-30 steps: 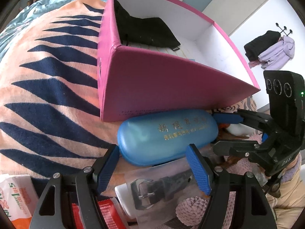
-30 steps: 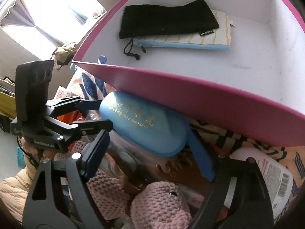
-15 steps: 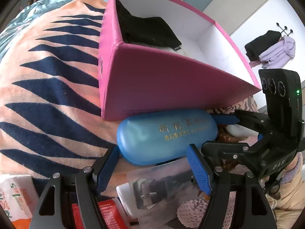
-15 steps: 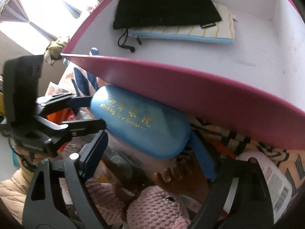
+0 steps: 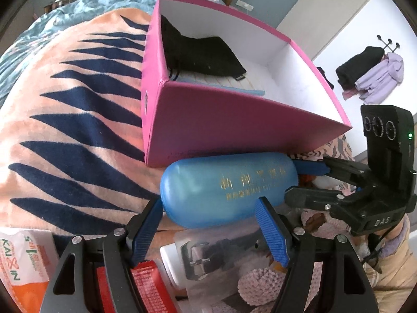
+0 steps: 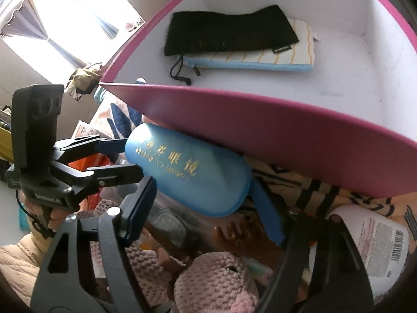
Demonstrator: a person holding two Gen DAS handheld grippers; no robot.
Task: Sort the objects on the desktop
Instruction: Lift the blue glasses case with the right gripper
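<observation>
A blue glasses case [image 5: 229, 187] with gold lettering lies just in front of the pink box [image 5: 234, 120], over a pile of small items. My left gripper [image 5: 208, 202] is shut on the case's left end. My right gripper [image 6: 202, 185] is closing, and its blue pads touch the case [image 6: 187, 174] on both sides at the right end. Each gripper shows in the other's view: the right gripper [image 5: 293, 178], the left gripper [image 6: 133, 156]. Inside the box [image 6: 286, 140] a black pouch [image 6: 229, 30] lies on a striped pouch [image 6: 260, 57].
Below the case sit a pink crocheted toy [image 6: 216, 281], a white bottle [image 6: 375, 247], a clear bag with a buckle [image 5: 208, 253], a red packet [image 5: 148, 284] and an orange-white packet [image 5: 23, 266]. All rests on a peach blanket with navy stripes [image 5: 78, 104].
The right gripper's jaws have narrowed onto the right end of the glasses case. The left gripper has kept its hold, and the case has barely shifted.
</observation>
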